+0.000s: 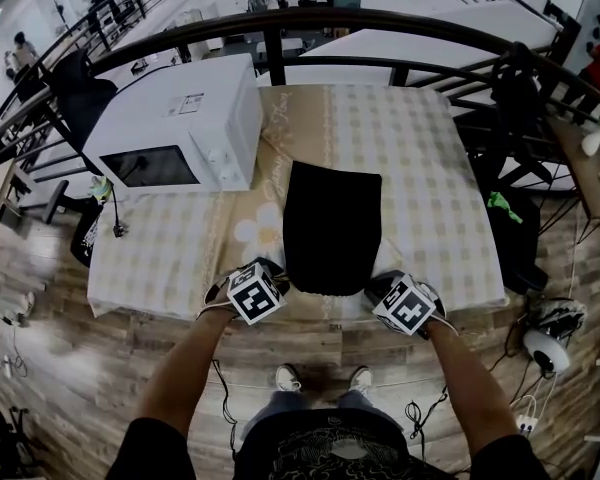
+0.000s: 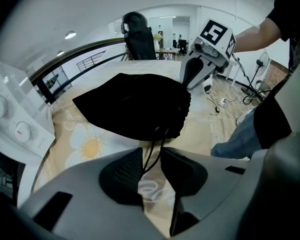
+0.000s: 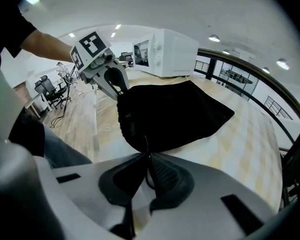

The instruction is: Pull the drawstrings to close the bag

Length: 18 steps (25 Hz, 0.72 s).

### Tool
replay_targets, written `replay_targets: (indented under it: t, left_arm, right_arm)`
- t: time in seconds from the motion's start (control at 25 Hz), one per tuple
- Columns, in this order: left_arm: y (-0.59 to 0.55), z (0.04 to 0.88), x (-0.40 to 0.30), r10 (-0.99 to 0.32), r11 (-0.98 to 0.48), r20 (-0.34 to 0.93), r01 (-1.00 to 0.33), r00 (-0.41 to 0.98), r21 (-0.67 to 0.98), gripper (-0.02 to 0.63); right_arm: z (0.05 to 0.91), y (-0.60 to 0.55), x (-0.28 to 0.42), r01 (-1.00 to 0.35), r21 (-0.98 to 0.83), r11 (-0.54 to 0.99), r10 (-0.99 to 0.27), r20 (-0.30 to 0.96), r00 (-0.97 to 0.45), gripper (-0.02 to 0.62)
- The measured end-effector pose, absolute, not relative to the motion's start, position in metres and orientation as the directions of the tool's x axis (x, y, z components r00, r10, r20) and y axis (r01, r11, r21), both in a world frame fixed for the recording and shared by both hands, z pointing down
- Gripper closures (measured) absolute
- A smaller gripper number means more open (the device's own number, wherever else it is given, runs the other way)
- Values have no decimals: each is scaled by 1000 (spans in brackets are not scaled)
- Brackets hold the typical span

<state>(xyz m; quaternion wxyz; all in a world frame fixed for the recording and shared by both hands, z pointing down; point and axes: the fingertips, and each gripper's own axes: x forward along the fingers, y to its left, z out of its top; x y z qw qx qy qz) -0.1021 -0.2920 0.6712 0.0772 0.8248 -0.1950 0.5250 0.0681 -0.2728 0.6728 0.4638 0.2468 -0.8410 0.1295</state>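
A black drawstring bag (image 1: pixel 332 226) lies flat on the checked tablecloth (image 1: pixel 420 168), its gathered mouth toward the near edge. My left gripper (image 1: pixel 255 290) sits at the mouth's left corner. In the left gripper view the bag (image 2: pixel 135 104) is just ahead, and a black drawstring (image 2: pixel 155 139) runs down through the gap of the left gripper (image 2: pixel 151 156), whose pads stand apart from it. My right gripper (image 1: pixel 408 303) is at the mouth's right corner. In the right gripper view the right gripper (image 3: pixel 148 156) has its jaws nearly together, pinching the other drawstring (image 3: pixel 146 145) that leaves the bag (image 3: pixel 175 114).
A white microwave (image 1: pixel 180 128) stands on the table's left half, close to the bag's far left corner. A dark curved railing (image 1: pixel 280 23) runs behind the table. The table's front edge (image 1: pixel 330 318) is right under both grippers. Cables and a fan (image 1: pixel 545 343) lie on the floor.
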Motion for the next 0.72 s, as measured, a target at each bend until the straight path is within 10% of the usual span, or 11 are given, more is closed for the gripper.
replay_targets:
  t: [0.72]
  left_arm:
    - [-284, 675, -98, -211, -896, 911, -443, 355, -36, 580]
  right_arm:
    - [674, -272, 70, -584, -18, 812, -308, 835, -455, 575]
